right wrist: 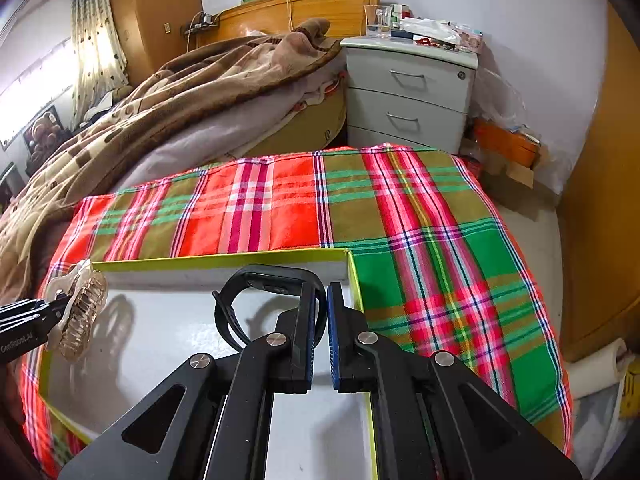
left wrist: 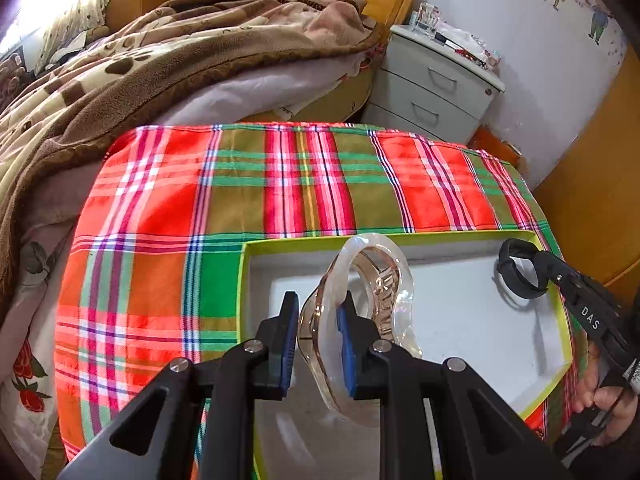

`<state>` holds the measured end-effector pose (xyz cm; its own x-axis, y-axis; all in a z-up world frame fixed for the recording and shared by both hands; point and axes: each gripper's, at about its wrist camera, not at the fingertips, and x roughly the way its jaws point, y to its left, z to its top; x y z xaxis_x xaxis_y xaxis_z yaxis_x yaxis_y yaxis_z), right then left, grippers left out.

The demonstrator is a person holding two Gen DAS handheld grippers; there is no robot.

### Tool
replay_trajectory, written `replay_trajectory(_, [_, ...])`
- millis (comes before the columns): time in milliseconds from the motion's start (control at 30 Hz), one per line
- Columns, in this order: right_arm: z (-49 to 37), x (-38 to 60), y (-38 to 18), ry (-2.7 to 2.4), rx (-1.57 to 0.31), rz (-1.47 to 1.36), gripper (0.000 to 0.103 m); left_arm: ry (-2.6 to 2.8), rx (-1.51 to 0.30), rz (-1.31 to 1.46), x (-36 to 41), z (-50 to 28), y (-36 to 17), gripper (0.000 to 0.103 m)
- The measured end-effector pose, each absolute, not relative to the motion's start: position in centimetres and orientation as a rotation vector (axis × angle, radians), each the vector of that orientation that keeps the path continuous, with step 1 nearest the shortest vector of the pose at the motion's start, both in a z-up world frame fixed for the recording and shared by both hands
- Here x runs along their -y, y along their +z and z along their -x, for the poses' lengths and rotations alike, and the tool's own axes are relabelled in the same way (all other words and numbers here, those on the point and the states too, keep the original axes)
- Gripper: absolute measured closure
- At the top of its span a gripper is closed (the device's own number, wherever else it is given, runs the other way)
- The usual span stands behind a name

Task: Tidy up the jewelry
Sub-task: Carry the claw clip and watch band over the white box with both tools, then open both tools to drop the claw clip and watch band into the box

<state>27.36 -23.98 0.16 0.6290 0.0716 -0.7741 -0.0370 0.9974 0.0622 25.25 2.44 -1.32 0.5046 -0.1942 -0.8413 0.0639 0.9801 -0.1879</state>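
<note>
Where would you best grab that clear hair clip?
Grab the hair clip by its smooth curved handle end, coming from behind, opposite the teeth. The left gripper holds it that way over the box: the handle gives the pads a solid edge, and the comb teeth stay free.

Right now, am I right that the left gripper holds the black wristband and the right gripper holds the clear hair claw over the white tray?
Swapped. The left gripper holds the clear hair claw, as the left wrist view shows; the right gripper holds the black wristband over the white tray.
</note>
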Motion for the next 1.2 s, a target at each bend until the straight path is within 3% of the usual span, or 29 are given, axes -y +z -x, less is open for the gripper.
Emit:
replay_trajectory(567, [-27.9,23.4,-0.9,0.053,-0.901,0.001,0.097,-0.134,-1.061,0.123,-2.1,-26.0,-2.4,0.081])
replay_trajectory(700, [-27.5,23.7,-0.4,0.073,-0.887,-0.028,0.09,-0.133,-1.046,0.135,-2.2,-25.7,-1.9,0.069])
replay_trajectory(967, [-24.5,24.4,2.4,0.116,-0.806,-0.086,0.08,-0.155,-0.973,0.168,-2.9,-23.0,0.5,0.064])
replay_trajectory(1200, [-19.8,25.5,3.6,0.232,-0.787,-0.169,0.078,-0.214,-0.885,0.196,-3.2,-18.3,2.8,0.06])
